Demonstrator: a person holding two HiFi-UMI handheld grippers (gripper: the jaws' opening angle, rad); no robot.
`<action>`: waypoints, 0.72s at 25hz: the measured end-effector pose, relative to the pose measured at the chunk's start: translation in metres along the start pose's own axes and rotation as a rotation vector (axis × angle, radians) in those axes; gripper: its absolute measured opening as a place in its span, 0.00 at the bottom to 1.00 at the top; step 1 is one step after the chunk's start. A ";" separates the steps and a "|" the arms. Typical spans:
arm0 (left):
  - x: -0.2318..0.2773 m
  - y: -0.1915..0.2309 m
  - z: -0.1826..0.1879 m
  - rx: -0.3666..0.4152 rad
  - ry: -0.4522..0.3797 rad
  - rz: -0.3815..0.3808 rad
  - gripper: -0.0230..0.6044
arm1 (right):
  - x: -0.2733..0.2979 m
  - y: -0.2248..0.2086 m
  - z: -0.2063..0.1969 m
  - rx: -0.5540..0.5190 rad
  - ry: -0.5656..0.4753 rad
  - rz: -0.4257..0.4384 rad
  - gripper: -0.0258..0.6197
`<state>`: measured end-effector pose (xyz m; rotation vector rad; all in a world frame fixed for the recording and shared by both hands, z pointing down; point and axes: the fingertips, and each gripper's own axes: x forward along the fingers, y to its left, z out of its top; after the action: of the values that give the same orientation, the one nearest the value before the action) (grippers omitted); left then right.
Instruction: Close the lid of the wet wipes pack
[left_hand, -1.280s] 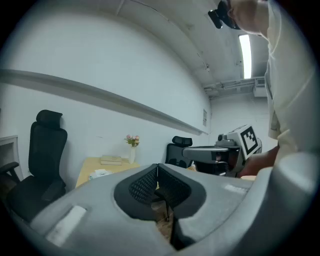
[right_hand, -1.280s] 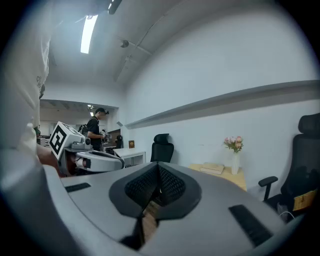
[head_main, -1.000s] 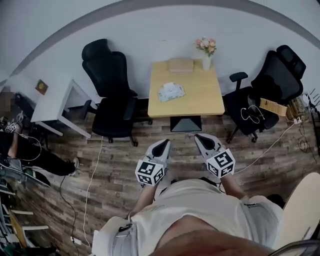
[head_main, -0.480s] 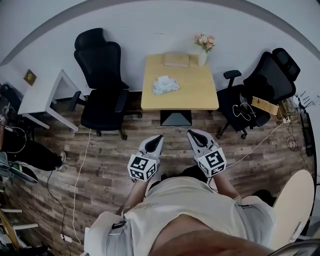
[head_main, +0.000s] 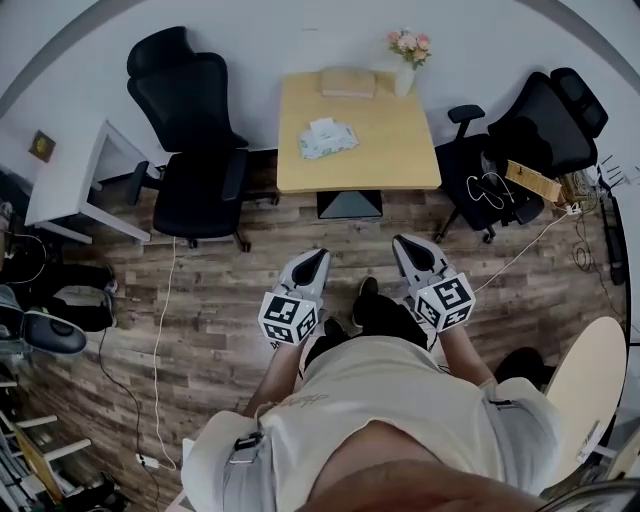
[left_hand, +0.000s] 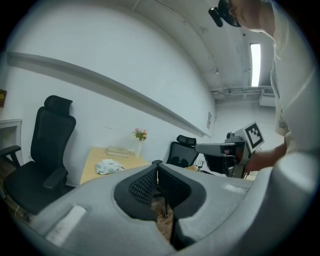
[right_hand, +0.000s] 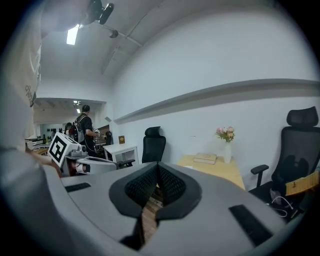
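The wet wipes pack (head_main: 328, 138) lies on the left part of a light wooden table (head_main: 400, 160) against the far wall; its lid state is too small to tell. It also shows in the left gripper view as the pack (left_hand: 110, 166) on the table. My left gripper (head_main: 319, 259) and right gripper (head_main: 404, 245) hang side by side over the wood floor, well short of the table, both shut with nothing between the jaws. In the gripper views the left gripper (left_hand: 158, 166) and right gripper (right_hand: 158, 166) show their pads pressed together.
A vase of flowers (head_main: 406, 58) and a flat box (head_main: 348, 82) stand at the table's back. Black office chairs (head_main: 190, 140) (head_main: 525, 130) flank it. A white desk (head_main: 60, 180) stands at left. Cables (head_main: 160, 340) run over the floor.
The view has shifted toward the table: table and chairs sit lower and nearer in the head view. Both grippers stay shut, held side by side in front of the body.
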<state>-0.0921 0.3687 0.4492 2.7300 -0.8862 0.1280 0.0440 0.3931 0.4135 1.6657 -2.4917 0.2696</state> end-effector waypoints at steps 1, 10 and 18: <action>0.005 0.002 0.002 0.000 0.001 0.004 0.06 | 0.003 -0.004 0.000 0.005 0.002 0.003 0.04; 0.073 0.020 0.042 0.060 0.038 0.041 0.06 | 0.065 -0.066 0.011 0.057 -0.043 0.090 0.04; 0.138 0.031 0.057 0.055 0.047 0.056 0.06 | 0.101 -0.118 0.006 0.041 -0.066 0.128 0.04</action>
<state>0.0014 0.2507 0.4241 2.7414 -0.9597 0.2295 0.1140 0.2564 0.4375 1.5567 -2.6636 0.2846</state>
